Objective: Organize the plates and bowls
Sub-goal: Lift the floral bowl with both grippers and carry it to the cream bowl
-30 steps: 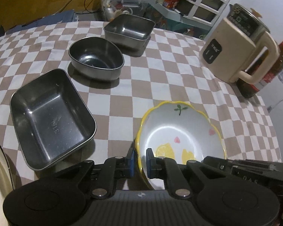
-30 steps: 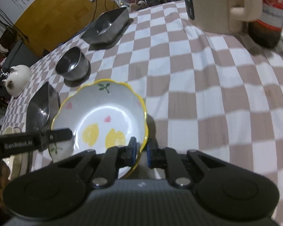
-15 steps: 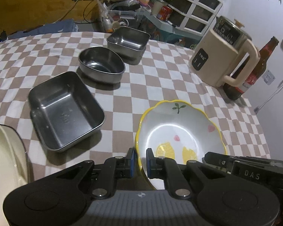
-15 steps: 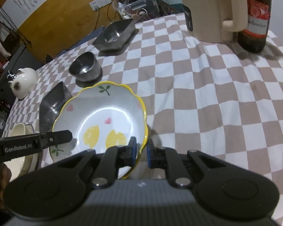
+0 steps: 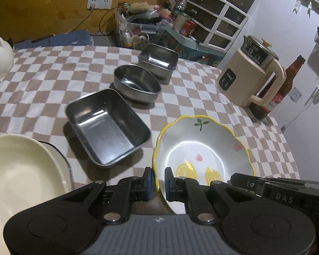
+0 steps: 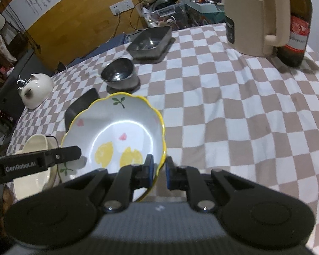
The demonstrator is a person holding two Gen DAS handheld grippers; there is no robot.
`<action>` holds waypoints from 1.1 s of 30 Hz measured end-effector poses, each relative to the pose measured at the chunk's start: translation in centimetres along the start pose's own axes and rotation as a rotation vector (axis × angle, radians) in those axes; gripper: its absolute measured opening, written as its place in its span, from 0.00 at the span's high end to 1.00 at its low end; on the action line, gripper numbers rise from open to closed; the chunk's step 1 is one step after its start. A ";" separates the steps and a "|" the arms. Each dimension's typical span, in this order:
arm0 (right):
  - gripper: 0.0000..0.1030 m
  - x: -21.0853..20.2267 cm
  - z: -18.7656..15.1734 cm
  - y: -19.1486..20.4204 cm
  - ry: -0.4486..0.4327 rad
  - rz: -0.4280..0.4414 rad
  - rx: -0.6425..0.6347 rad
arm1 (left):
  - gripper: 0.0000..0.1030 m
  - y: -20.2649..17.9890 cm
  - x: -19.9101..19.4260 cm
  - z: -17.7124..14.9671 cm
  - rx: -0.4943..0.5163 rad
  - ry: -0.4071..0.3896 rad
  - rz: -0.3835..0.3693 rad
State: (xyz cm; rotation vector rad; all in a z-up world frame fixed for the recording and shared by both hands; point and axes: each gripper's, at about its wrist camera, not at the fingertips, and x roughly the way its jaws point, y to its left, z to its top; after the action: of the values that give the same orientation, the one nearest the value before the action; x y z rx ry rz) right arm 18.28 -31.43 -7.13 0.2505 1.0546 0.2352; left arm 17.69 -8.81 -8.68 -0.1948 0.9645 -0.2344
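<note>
The checkered surface [image 5: 202,89] carries everything. At its far right stands a cream kettle [image 5: 248,78] with a brown bottle [image 5: 280,89] just behind its handle, well apart from the dishes. A cream dish [image 5: 17,170] sits at the near left. A rectangular steel tray [image 5: 106,127], an oval steel bowl [image 5: 136,82] and a square steel tray [image 5: 157,61] run in a line away from the cameras. A white cat-shaped pot [image 6: 36,89] stands at the far left. The yellow-rimmed bowl [image 5: 202,148] is held tilted above the cloth just right of the rectangular tray: the left claw [image 5: 158,183] is clamped on its left rim, the right claw [image 6: 159,171] on its right rim.
</note>
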 end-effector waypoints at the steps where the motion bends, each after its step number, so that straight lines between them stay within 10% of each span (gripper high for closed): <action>1: 0.87 -0.1 -0.1 0.5 -0.004 -0.002 -0.004 | 0.88 0.4 -0.3 0.0 0.002 -0.004 0.000; 33: 0.87 3.8 -3.2 18.4 -0.006 0.089 -0.128 | 0.88 18.8 -10.7 -3.3 -0.122 -0.086 0.092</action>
State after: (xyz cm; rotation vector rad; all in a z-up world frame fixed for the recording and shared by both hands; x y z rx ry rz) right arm 15.94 -12.56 -6.01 0.1823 1.0190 0.3806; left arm 11.16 12.00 -7.07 -0.2695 0.9002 -0.0818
